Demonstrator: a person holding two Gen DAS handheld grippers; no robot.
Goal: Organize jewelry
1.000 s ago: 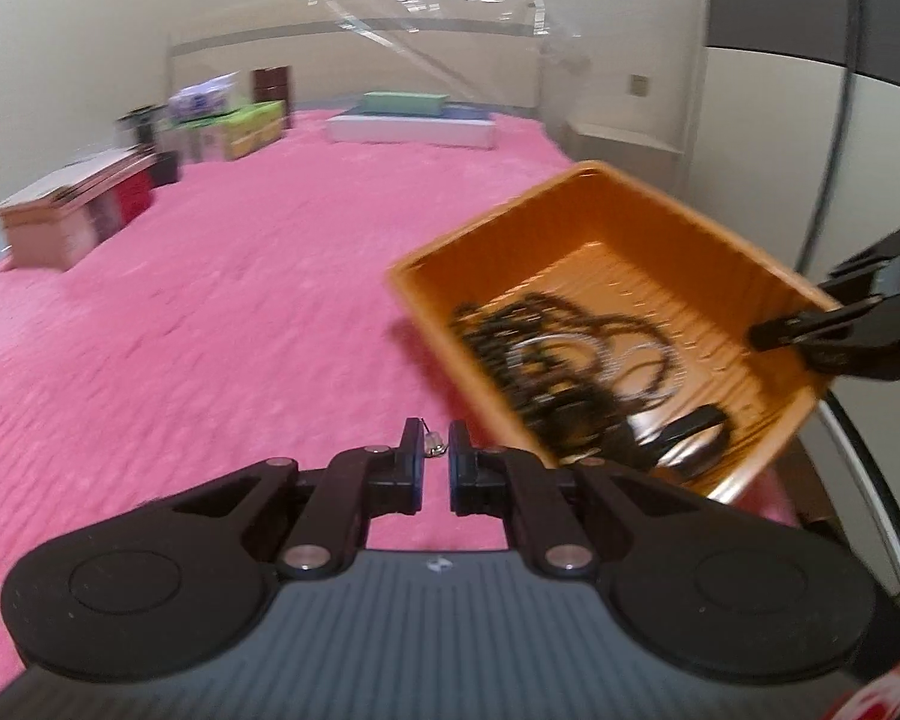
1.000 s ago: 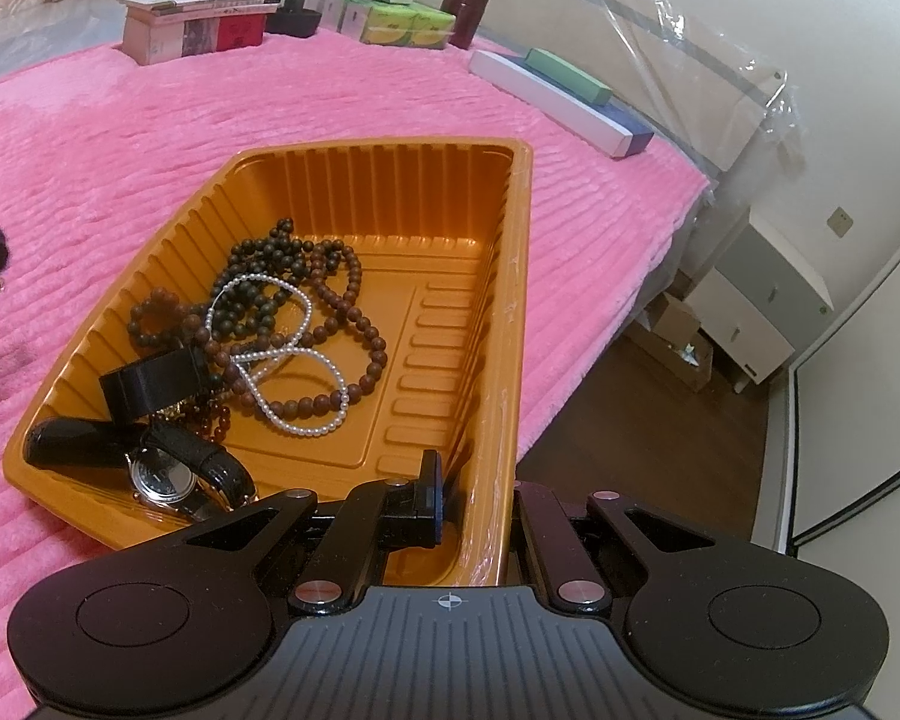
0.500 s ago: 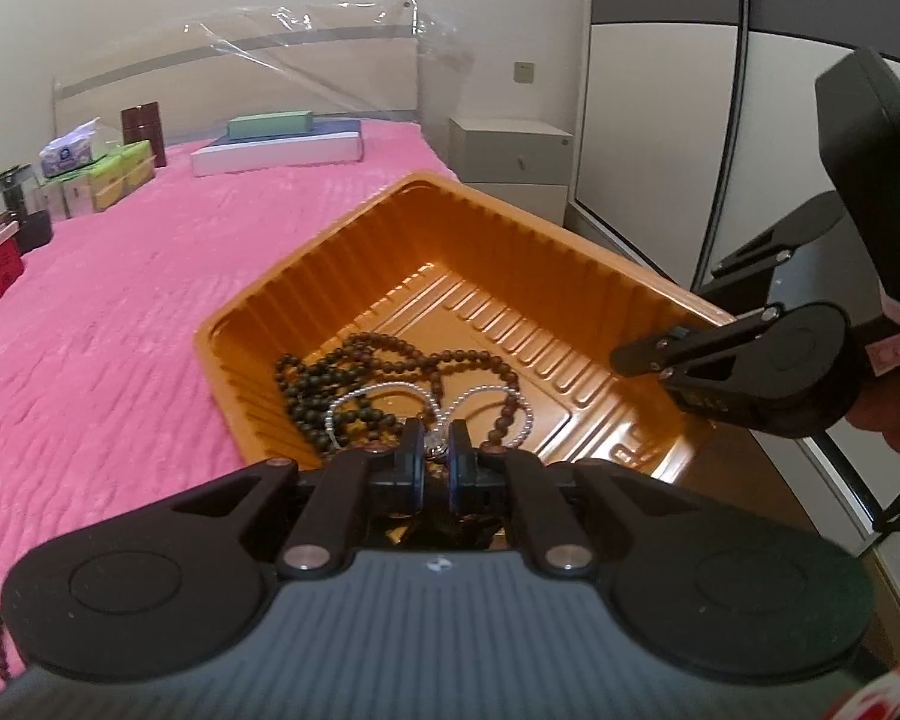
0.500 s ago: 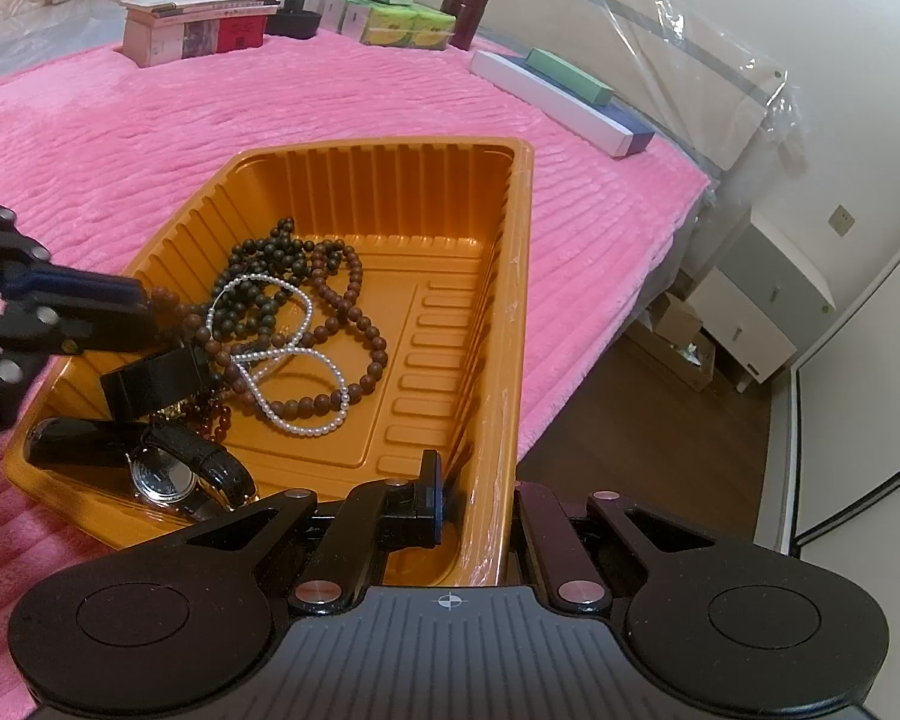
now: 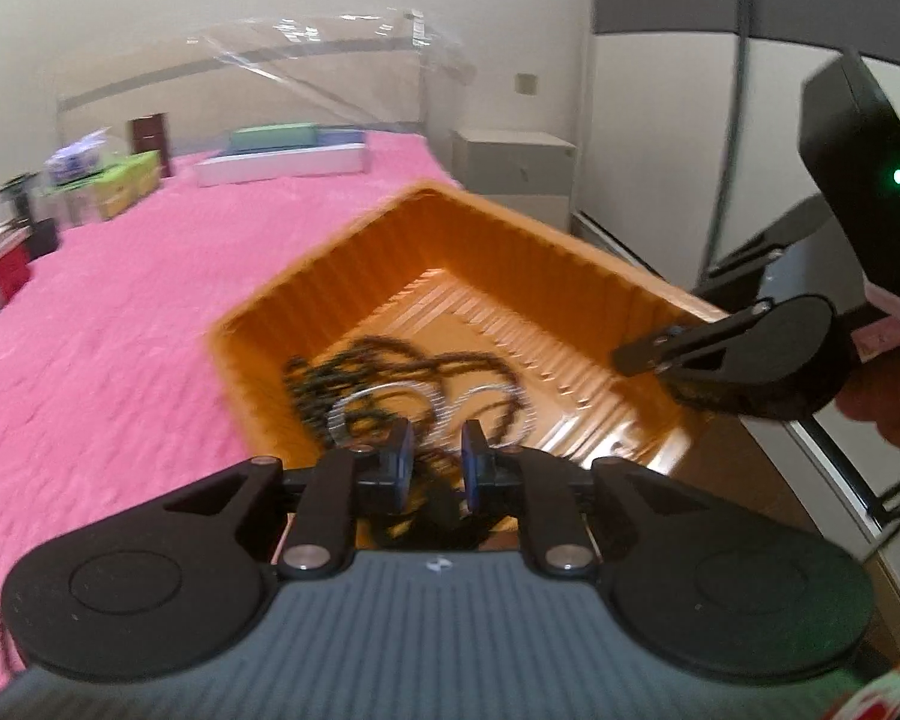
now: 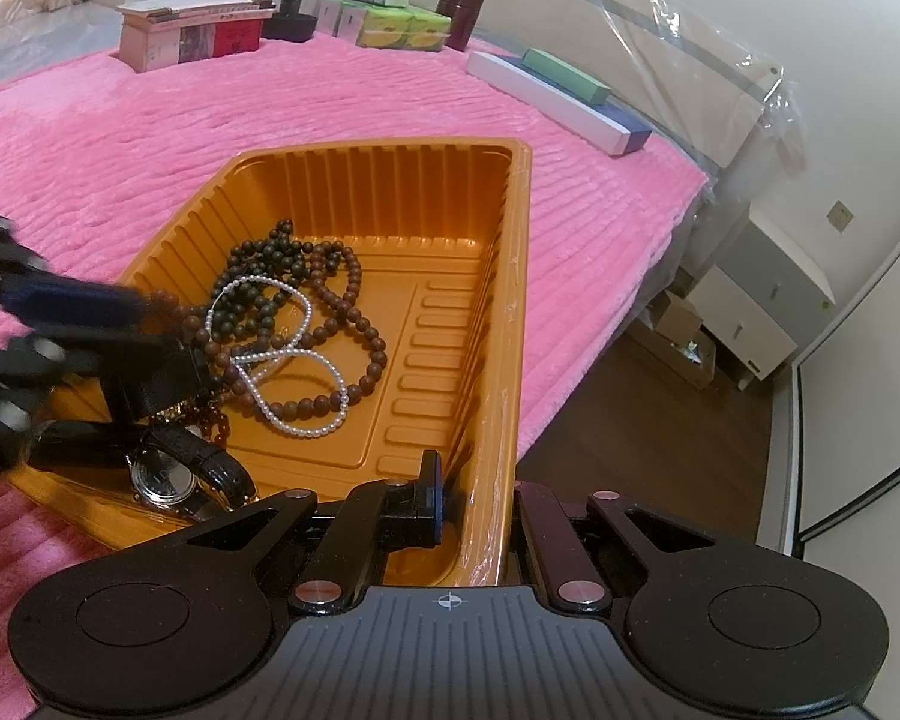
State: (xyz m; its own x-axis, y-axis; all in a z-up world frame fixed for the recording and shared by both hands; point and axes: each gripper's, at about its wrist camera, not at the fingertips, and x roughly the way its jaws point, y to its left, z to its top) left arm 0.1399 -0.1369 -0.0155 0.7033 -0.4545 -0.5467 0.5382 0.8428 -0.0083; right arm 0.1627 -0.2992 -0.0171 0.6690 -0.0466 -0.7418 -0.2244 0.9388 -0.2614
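While clamped on the near wall of the ribbed orange plastic tray [image 6: 510, 312] at the pink bed's [image 6: 120, 138] edge, right tongs [image 6: 477, 507]; left tongs [image 5: 438, 465] parting, empty, over tangled bead strands [image 6: 306, 324] inside. Risk: snagging beads, tipping tray floorward.

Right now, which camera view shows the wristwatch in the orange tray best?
The right wrist view. There the wristwatch lies sharp in the near corner of the orange tray, with its dial and black strap visible. In the left wrist view that corner is blurred and hidden behind the left gripper, so the watch cannot be made out.
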